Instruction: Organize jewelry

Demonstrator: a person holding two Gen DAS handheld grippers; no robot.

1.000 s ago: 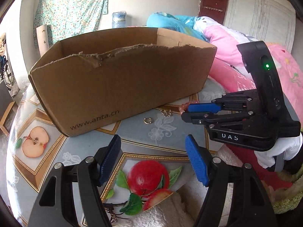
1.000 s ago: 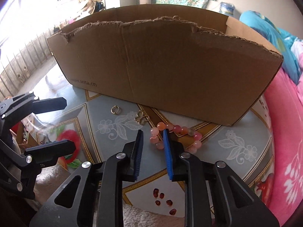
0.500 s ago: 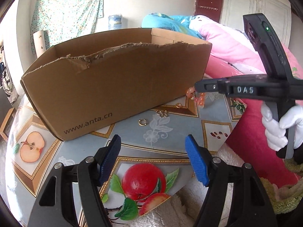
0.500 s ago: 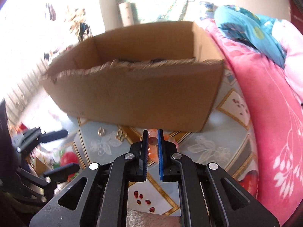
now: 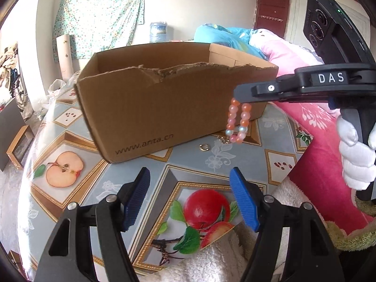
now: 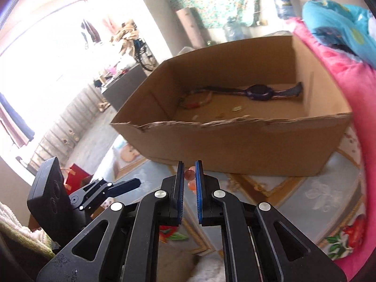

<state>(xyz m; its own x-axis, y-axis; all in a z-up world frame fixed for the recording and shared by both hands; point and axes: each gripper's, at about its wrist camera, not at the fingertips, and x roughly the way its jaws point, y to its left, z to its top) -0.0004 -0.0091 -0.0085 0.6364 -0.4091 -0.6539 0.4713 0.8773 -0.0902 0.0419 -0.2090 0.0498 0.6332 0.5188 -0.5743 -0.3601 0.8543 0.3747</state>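
A: Just under the right gripper's [image 5: 237, 94] tip hangs the bead bracelet [image 5: 237, 123], pinched by one or two beads between the blue pads; the jaws have just been closing on it, and a bead shows between them in the right wrist view. The loop dangles straight down, long axis vertical, clear of the table [image 5: 145, 171].

B: And the cardboard box [image 6: 235, 145]?

A: Ahead of that gripper and a little lower than its tip, the torn near wall facing it. I'd judge the coming move turns on that: the hanging loop has to pass over the ragged edge before release. Inside lie a watch [image 6: 259, 91] toward the far wall and another bracelet [image 6: 195, 99] to its left.

B: The left gripper [image 5: 190, 199]?

A: Jaws wide apart, nothing between them, low over the apple-print cloth. The small gold ring [image 5: 204, 147] and a clasp piece [image 5: 222, 139] lie ahead of it by the box's foot, nearer this hand than the right.
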